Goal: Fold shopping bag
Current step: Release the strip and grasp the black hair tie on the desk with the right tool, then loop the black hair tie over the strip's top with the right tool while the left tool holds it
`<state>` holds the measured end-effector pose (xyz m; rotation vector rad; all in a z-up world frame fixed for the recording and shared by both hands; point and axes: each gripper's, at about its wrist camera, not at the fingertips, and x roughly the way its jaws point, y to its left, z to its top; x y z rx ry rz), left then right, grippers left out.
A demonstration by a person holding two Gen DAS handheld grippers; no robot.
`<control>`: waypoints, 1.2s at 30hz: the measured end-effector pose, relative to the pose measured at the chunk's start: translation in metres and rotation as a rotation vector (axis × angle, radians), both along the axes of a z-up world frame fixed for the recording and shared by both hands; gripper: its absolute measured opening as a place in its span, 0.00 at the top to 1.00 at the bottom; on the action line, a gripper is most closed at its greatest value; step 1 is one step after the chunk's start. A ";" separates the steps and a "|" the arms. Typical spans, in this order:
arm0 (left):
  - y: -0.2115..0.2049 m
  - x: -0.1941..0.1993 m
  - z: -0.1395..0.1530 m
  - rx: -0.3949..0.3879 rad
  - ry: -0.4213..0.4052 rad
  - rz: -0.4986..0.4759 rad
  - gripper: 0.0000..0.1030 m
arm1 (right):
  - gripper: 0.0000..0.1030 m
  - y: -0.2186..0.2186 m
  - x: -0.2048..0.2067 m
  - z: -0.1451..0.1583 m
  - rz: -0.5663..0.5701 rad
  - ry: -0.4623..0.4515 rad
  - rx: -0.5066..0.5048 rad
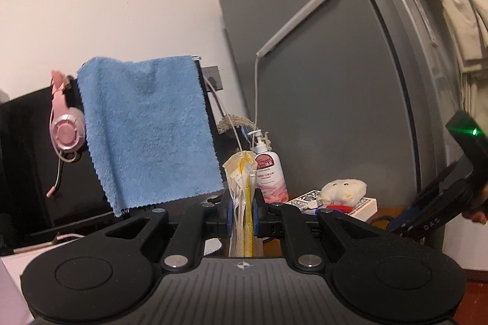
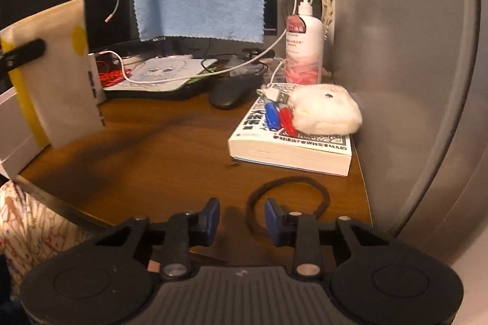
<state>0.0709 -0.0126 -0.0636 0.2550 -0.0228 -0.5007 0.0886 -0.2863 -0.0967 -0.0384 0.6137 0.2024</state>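
Between the blue pads of the left tongs [image 1: 243, 210] stands the shopping bag [image 1: 241, 197], pinched edge-on as a thin stack of cream and yellow layers that rises above the pads and hangs below them. Seen from the right wrist, the same bag [image 2: 58, 81] shows as a flat cream panel with a yellow border, held upright off the wooden surface [image 2: 158, 154], well to the left of the right tongs [image 2: 242, 216] and ahead of them. Those right tongs are released, pads apart and empty, low over the surface with a black hair tie [image 2: 289, 203] lying around the right pad. Layers stacked in the left grip suggest the bag is already folded at least once; whether another fold is due or it is about to be laid down, I cannot tell. Either way, a next move would call for the free tongs to reach a loose edge without dragging the layers out of line.
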 end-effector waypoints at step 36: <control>0.028 0.014 -0.001 -0.035 0.101 0.104 0.88 | 0.80 -0.005 0.071 -0.028 0.108 0.227 0.974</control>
